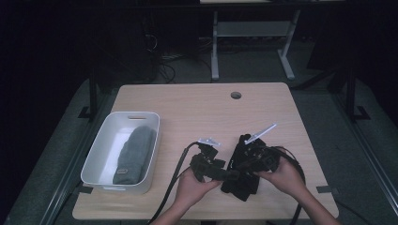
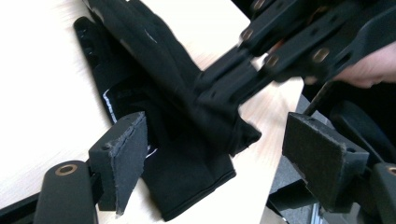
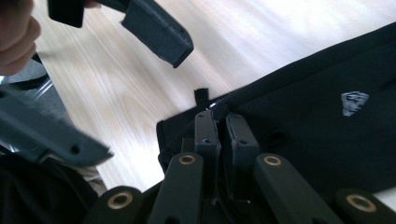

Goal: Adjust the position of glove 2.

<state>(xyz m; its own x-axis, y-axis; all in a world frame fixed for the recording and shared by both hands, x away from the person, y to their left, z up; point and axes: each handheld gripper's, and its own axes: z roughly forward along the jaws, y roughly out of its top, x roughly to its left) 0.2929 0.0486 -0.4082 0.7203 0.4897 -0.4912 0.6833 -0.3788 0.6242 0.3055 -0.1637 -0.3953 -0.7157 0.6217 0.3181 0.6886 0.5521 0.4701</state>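
Black garment (image 1: 241,169) lies on desk (image 1: 197,103) right of white bin (image 1: 101,150). Right gripper (image 3: 225,126) jaws clenched on its edge; left gripper (image 2: 215,154) jaws released, straddling the fabric. Step judged: fold or lift. Next: second edge to be grasped. Grey garment (image 1: 135,154) already in bin; path unobstructed.

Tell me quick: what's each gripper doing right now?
Left gripper: open, holding nothing, jaws either side of the black garment.
Right gripper: closed, pinching the black garment's edge.
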